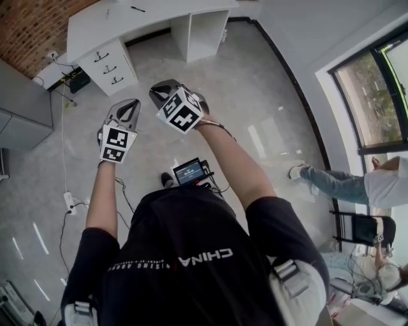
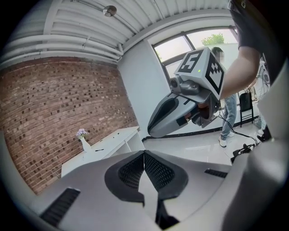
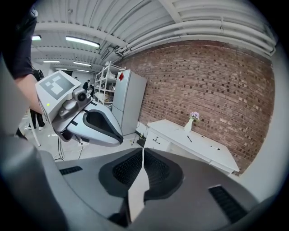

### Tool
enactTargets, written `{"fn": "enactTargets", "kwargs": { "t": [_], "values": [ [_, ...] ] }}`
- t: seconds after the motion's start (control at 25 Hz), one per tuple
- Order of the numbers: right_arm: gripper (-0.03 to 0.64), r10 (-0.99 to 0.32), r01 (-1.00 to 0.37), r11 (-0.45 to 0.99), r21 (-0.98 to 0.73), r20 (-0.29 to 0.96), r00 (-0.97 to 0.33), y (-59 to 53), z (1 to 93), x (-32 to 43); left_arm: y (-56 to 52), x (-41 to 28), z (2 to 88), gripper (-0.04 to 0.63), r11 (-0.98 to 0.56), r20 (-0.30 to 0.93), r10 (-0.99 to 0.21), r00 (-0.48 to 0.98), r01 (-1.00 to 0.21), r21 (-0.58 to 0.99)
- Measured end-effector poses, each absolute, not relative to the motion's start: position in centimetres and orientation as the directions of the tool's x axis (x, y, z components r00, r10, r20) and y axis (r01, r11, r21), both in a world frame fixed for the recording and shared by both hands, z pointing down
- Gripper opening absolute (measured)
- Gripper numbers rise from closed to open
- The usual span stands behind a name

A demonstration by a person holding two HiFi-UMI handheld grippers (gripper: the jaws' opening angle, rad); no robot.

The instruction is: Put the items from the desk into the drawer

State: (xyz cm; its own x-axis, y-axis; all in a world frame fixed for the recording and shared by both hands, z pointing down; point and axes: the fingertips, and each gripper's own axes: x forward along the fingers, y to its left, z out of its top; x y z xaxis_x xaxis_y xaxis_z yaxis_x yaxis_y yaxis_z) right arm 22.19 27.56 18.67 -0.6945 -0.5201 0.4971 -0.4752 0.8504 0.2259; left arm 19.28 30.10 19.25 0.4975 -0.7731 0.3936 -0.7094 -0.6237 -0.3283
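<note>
The white desk [image 1: 153,18] stands far ahead against the brick wall, with a drawer unit [image 1: 109,65] of three shut drawers at its left end. A dark pen [image 1: 138,9] lies on the top. In the right gripper view the desk [image 3: 198,146] carries a white vase of flowers [image 3: 191,122] and two pens [image 3: 188,138]. The vase [image 2: 83,140] also shows in the left gripper view. My left gripper [image 1: 130,104] and right gripper [image 1: 163,90] are held side by side in the air, well short of the desk. Both are shut and empty.
A power strip and cables [image 1: 69,202] lie on the grey floor at the left. A grey cabinet [image 1: 18,111] stands left of the desk. A second person [image 1: 338,183] and a black chair [image 1: 360,229] are at the right by the window. A fridge [image 3: 128,103] stands left of the desk.
</note>
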Motion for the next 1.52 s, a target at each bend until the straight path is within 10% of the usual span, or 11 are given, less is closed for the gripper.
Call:
{"fn": "enactTargets", "kwargs": {
  "t": [1.52],
  "values": [
    [0.015,-0.35,-0.314,0.936,0.159,0.52,-0.779,-22.2,21.7,5.4,-18.6,4.2,21.5,0.012,-0.504,0.423,-0.83,0.363,-0.813,-0.291]
  ]
}}
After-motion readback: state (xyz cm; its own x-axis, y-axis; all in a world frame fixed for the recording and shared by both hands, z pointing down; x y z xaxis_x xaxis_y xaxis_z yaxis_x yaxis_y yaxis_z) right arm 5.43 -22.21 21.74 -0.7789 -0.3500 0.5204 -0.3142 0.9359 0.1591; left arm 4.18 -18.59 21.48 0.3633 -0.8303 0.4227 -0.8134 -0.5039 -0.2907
